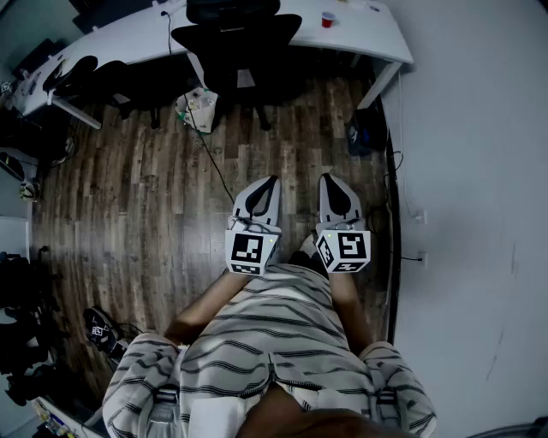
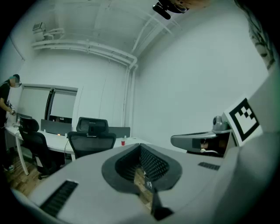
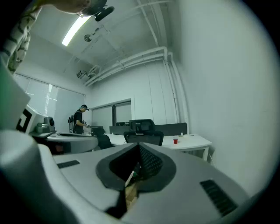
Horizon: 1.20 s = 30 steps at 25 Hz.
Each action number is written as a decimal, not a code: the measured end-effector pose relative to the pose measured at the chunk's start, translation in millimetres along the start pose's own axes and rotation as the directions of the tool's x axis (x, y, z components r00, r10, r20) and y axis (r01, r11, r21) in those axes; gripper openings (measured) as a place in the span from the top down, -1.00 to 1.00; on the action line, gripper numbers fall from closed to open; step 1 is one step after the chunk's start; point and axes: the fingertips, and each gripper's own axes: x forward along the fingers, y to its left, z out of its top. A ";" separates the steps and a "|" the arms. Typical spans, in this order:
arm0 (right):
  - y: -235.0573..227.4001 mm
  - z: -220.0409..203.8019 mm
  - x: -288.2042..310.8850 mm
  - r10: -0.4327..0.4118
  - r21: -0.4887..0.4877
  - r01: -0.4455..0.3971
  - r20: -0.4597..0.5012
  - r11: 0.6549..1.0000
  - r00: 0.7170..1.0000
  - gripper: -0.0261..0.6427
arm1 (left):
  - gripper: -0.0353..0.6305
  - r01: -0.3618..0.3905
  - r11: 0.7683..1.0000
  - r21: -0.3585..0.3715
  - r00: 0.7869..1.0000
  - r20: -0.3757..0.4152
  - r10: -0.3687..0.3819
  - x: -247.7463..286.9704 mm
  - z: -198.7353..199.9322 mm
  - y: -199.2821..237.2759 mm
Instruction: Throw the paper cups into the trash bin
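Red paper cup [image 1: 328, 19] stood near the desk's [image 1: 377, 36] far right corner: probably light and crushable, best pinched gently across the rim. Left gripper [image 1: 271, 181] and right gripper [image 1: 330, 180] had their jaws together, empty.

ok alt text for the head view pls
Looking steeply down, a person in a striped top holds two grey grippers side by side, the left gripper and right gripper both shut and empty, above a dark wood plank floor. At the top, a small red cup stands on a white desk with a black office chair at it.
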 end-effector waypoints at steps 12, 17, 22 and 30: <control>-22.1 -0.8 -10.8 0.002 0.016 -0.003 0.028 1.000 1.000 0.89 | 0.82 0.007 1.000 0.013 1.000 0.006 -0.007 15.0 0.6 -19.5; -45.8 -0.3 -9.6 0.004 0.012 -0.005 0.025 1.000 1.000 0.89 | 0.82 0.006 1.000 0.007 1.000 0.000 -0.006 33.6 -0.8 -36.4; -77.4 4.1 -6.2 0.025 0.013 -0.026 0.028 1.000 0.999 0.89 | 0.82 -0.018 1.000 -0.010 1.000 -0.006 0.018 59.6 -1.1 -54.8; -137.8 8.6 -3.2 0.053 -0.001 -0.054 0.037 0.999 0.998 0.89 | 0.82 -0.096 0.995 -0.023 0.995 -0.011 0.096 107.1 -3.6 -78.9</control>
